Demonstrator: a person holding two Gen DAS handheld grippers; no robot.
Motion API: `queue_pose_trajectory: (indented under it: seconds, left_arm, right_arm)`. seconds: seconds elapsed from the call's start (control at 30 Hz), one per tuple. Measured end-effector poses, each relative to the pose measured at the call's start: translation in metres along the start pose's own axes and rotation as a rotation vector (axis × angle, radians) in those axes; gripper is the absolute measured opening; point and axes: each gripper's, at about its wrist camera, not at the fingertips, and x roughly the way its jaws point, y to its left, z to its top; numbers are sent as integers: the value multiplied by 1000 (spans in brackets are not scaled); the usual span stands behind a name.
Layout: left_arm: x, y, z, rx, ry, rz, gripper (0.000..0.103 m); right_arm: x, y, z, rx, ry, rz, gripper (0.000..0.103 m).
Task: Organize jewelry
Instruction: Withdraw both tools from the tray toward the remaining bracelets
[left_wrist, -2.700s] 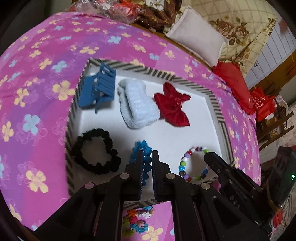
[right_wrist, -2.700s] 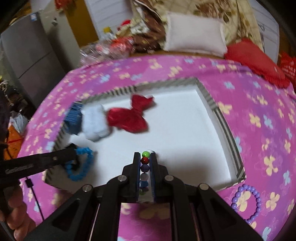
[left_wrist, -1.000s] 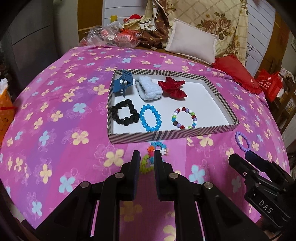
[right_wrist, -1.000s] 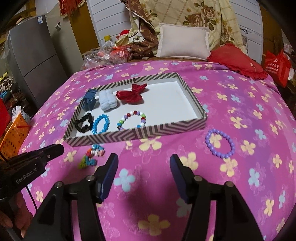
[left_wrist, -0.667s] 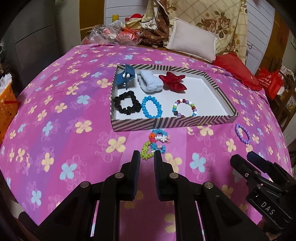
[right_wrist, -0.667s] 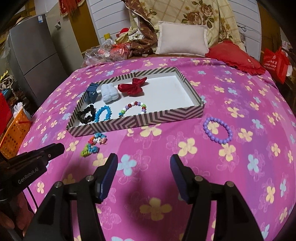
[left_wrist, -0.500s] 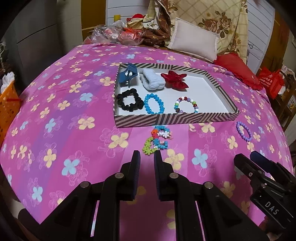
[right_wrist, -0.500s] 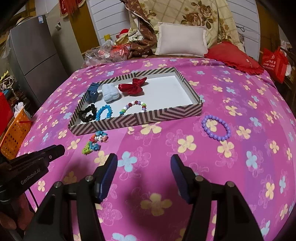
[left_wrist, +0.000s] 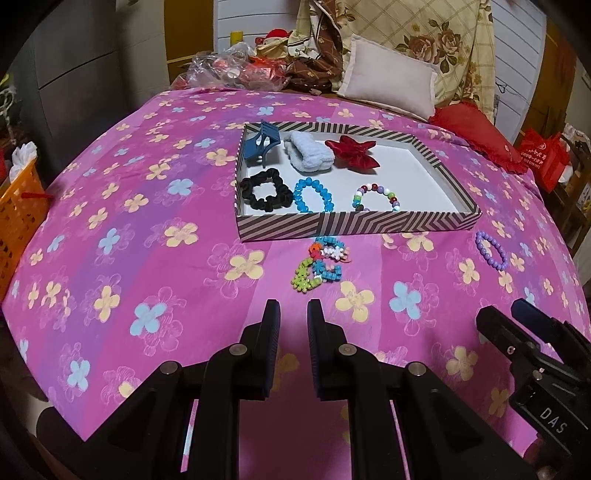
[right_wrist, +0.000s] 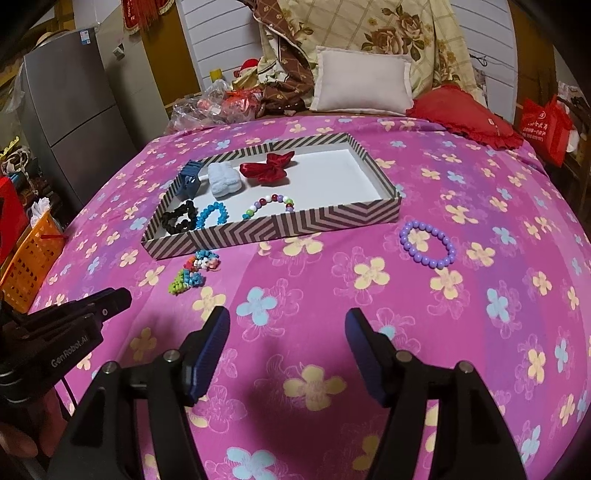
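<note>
A striped tray lies on the pink flowered cloth. In it are a blue hair claw, a pale blue scrunchie, a red bow, a black scrunchie, a blue bead bracelet and a multicolour bead bracelet. A colourful bead bracelet lies on the cloth before the tray. A purple bead bracelet lies to the tray's right. My left gripper is nearly shut and empty, short of the colourful bracelet. My right gripper is open and empty.
An orange basket stands at the left edge. Pillows and a red cushion lie behind the tray, with plastic bags. A grey fridge stands at the far left. A red bag sits at the right.
Both grippers have pulled back from the tray, leaving the blue and multicolour bracelets in it. The right gripper has opened. The left has stayed nearly shut.
</note>
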Motion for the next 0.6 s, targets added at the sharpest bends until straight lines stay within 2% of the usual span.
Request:
queue_pose_trajectory:
  seconds: [0.4,0.6]
  left_arm:
    - [1,2,-7,-3,8,5,3]
    - [8,15,-12,-42,39,-36,6]
  right_arm:
    - [1,-2,-8,-7,17,-2,68]
    - [2,-6,-10,-4,22,-7,68]
